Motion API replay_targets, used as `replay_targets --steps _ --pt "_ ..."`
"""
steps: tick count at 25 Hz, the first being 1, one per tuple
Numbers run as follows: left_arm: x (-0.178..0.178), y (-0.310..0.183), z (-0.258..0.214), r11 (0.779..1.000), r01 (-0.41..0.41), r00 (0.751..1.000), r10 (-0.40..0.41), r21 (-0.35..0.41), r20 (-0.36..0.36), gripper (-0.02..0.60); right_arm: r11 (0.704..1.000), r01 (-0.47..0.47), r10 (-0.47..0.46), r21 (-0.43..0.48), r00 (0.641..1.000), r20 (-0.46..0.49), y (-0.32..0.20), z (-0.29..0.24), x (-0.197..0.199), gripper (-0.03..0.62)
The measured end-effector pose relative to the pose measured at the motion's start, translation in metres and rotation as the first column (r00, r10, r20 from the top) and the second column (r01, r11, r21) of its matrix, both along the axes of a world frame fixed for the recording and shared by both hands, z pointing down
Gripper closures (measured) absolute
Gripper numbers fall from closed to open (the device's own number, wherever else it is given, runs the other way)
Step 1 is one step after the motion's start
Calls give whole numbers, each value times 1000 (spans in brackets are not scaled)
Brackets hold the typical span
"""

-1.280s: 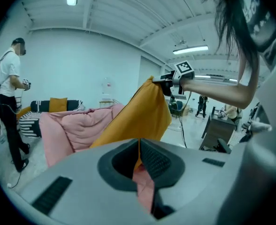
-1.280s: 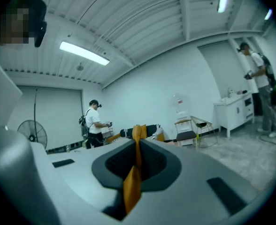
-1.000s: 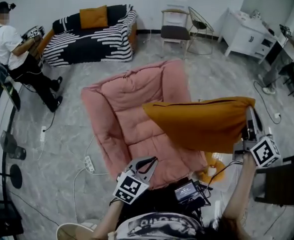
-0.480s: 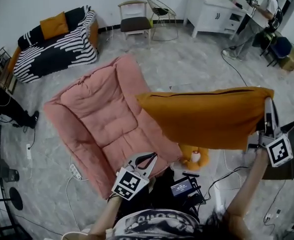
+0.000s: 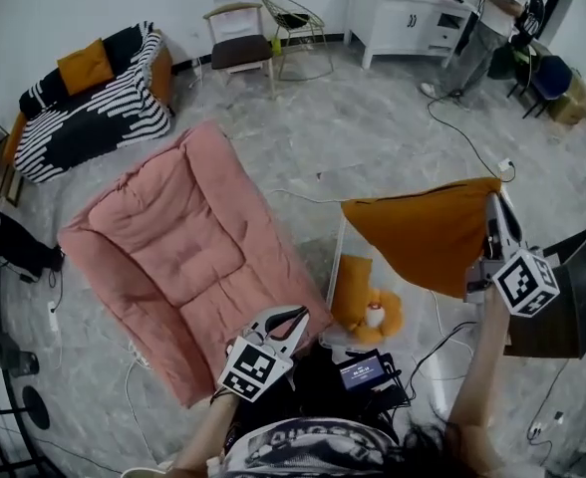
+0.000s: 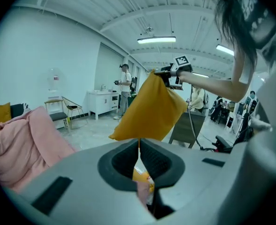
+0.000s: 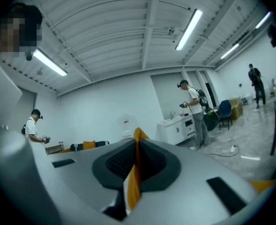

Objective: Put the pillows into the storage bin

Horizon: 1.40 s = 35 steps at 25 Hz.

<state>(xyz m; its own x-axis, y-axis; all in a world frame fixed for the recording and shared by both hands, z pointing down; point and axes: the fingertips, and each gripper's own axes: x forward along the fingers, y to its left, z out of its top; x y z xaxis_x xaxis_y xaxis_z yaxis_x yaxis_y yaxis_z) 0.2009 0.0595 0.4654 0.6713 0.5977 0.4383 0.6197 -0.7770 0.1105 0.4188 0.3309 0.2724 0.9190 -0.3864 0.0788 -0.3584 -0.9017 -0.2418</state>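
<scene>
An orange pillow [image 5: 423, 232] hangs from one corner, and my right gripper [image 5: 492, 219] is shut on that corner. Its fabric [image 7: 134, 179] shows pinched between the jaws in the right gripper view. The pillow dangles above a clear-walled storage bin [image 5: 331, 267] on the floor. Inside the bin lie another orange pillow [image 5: 351, 287] and an orange and white plush toy [image 5: 378, 315]. My left gripper [image 5: 285, 319] is low by my body, shut and holding nothing. The left gripper view looks past its closed jaws [image 6: 139, 146] to the hanging pillow [image 6: 149, 109].
A pink floor sofa [image 5: 183, 257] lies left of the bin. At the back left, a striped sofa [image 5: 104, 108] carries a third orange pillow [image 5: 84, 66]. Two chairs [image 5: 238, 48], a white cabinet [image 5: 403, 13] and a person [image 5: 492, 18] stand behind. Cables cross the floor; a dark table [image 5: 562, 307] is at right.
The pillow has swung right with my right gripper, from over the pink sofa to above the bin, and now hangs narrower. The view has turned right. The left gripper has stayed put.
</scene>
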Motion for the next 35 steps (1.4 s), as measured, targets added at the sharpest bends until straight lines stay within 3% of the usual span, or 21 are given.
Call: replay_targets --steps 4,9,14,18,20,23,26,27,30,35 --pt "13 17 5 999 20 999 -21 28 29 563 988 -136 123 68 978 166 54 81 30 577" --pt "24 33 16 997 47 995 -52 62 82 563 968 -242 200 62 899 391 92 206 50 580" --pt "40 48 25 994 44 991 -56 97 125 563 939 -328 198 99 755 625 102 339 53 582" --pt "55 59 31 995 37 987 -52 97 151 563 950 -309 236 -49 606 760 112 437 37 582" --pt "61 64 37 995 30 985 -46 99 165 563 956 -288 218 -60 554 804 113 475 25 580" --pt "66 72 46 994 5 983 -25 107 183 563 945 -323 154 50 574 805 108 494 23 576" --pt "71 78 50 994 -14 982 -7 108 191 563 939 -336 150 77 599 786 110 493 33 556" --pt "72 80 51 994 -19 981 -3 108 192 563 945 -317 143 74 607 782 109 492 36 523" --pt "73 86 52 995 -31 981 11 99 194 563 965 -246 93 87 635 767 102 482 36 327" --pt "60 83 50 995 -40 983 22 96 183 563 977 -189 57 103 691 721 93 451 18 309"
